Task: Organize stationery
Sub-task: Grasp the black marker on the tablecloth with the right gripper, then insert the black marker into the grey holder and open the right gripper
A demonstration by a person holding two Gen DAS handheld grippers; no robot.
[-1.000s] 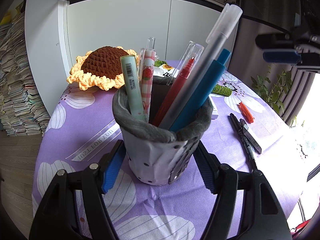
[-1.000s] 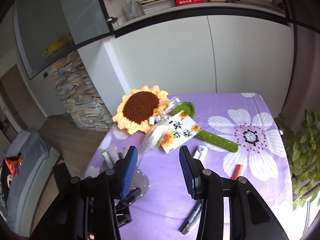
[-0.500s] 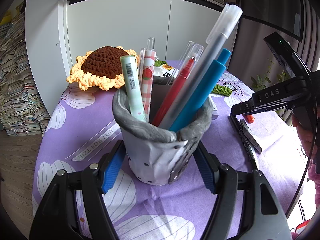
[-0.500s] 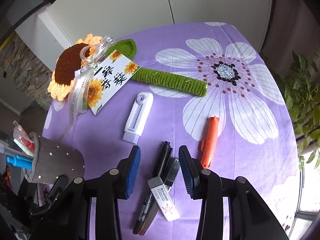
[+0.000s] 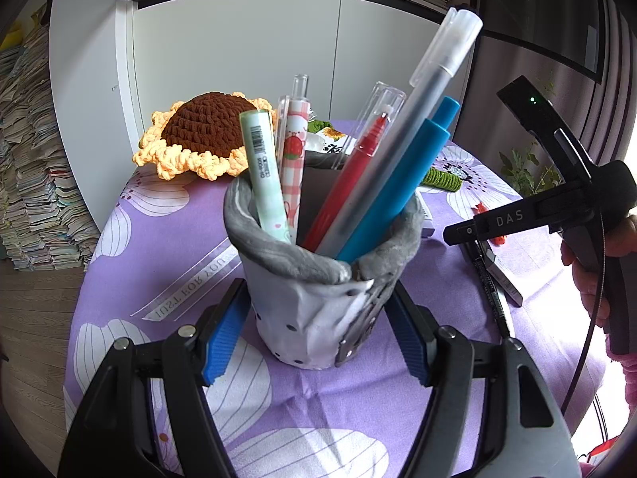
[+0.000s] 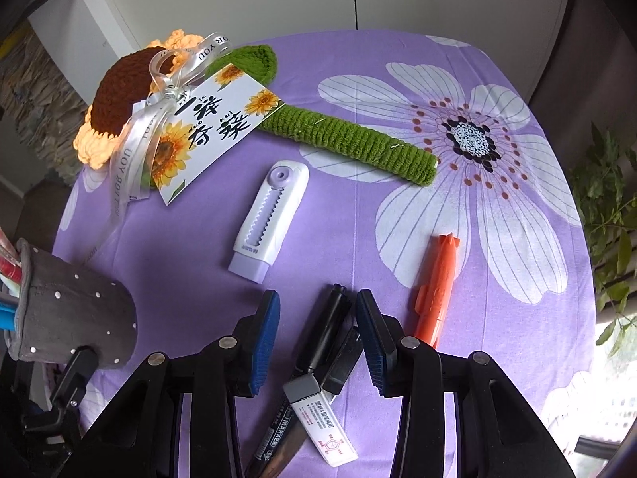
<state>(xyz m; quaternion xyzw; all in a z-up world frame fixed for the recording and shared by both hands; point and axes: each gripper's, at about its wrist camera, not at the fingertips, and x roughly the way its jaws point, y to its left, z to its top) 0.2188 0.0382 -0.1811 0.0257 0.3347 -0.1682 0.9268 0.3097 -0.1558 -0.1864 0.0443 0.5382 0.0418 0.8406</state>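
Bright, soft daylight enters from 3 o'clock in both views, blowing out the right edges. Shadows are faint on the purple flower-print tablecloth [image 6: 398, 79]. Heavy fisheye bending, dark vignetted corners. Centres sharp, rims slightly soft.

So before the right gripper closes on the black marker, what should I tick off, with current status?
1. Right gripper open: ok.
2. Black marker between its fingers: ok.
3. Only the marker in the gap: not ok, a white-labelled pen lies against it.
4. Fingers down at marker level: cannot tell.
5. Pen holder upright between the open left gripper fingers: ok.
6. Room in the holder for another pen: ok, though crowded.
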